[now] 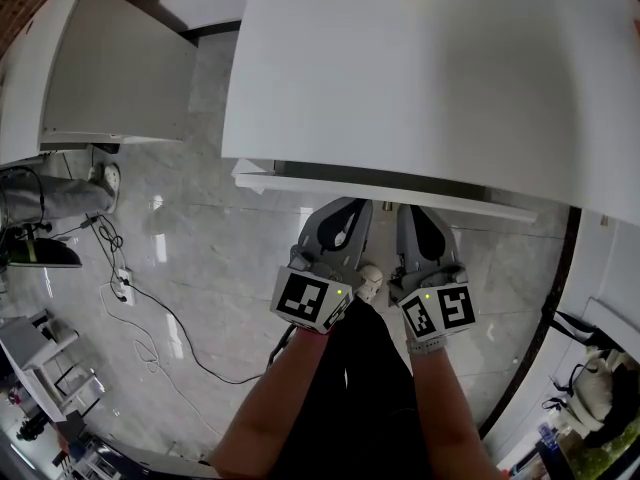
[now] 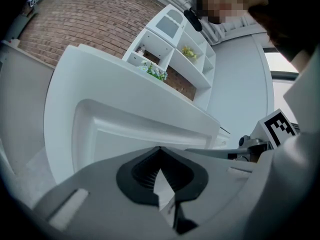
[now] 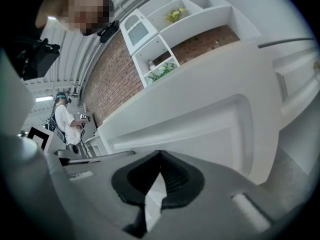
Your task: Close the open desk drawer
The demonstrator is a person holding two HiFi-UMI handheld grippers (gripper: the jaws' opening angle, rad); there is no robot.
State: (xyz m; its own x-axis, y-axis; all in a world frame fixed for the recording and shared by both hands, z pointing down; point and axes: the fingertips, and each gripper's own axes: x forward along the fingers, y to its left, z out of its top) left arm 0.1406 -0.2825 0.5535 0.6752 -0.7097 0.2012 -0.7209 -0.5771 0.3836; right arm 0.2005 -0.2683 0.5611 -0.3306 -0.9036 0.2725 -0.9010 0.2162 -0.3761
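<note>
Head view: smooth white drawer (image 1: 300, 182); left claw (image 1: 348, 208) closed.

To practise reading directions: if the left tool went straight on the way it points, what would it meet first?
Most likely the drawer front just ahead of the left tool; nothing shows between them, though depth is unclear.
</note>
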